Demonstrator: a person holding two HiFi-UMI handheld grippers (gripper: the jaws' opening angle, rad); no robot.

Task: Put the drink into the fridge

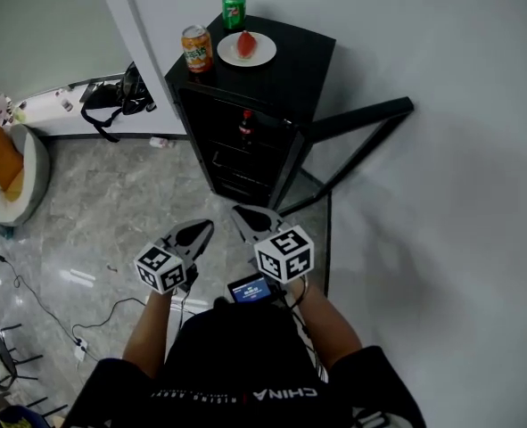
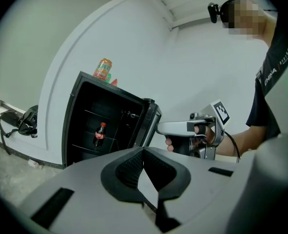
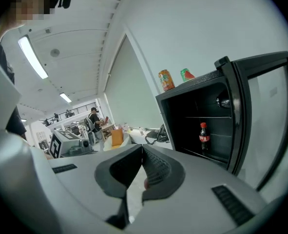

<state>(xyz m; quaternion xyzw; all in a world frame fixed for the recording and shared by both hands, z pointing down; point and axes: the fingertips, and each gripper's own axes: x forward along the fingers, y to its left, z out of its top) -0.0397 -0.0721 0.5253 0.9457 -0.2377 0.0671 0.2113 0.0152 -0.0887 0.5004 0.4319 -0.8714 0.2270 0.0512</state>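
- The black mini fridge (image 1: 303,65) is seen ahead, its door (image 1: 357,136) swung wide to the right, likely for loading.
- The left gripper (image 1: 205,228) and right gripper (image 1: 242,214) are carried near, jaws pressed together, nothing held.
- The cola bottle (image 1: 246,127) is stood on an inner shelf.
- The orange can (image 1: 196,48) and green can (image 1: 234,10) are parked on top.

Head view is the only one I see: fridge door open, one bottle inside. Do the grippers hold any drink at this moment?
Observer: No. In their own views the left gripper and the right gripper are both shut, nothing between the jaws.
Operator: Does the bottle inside stand or lie?
Observer: The cola bottle stands upright on a shelf, red cap on top.
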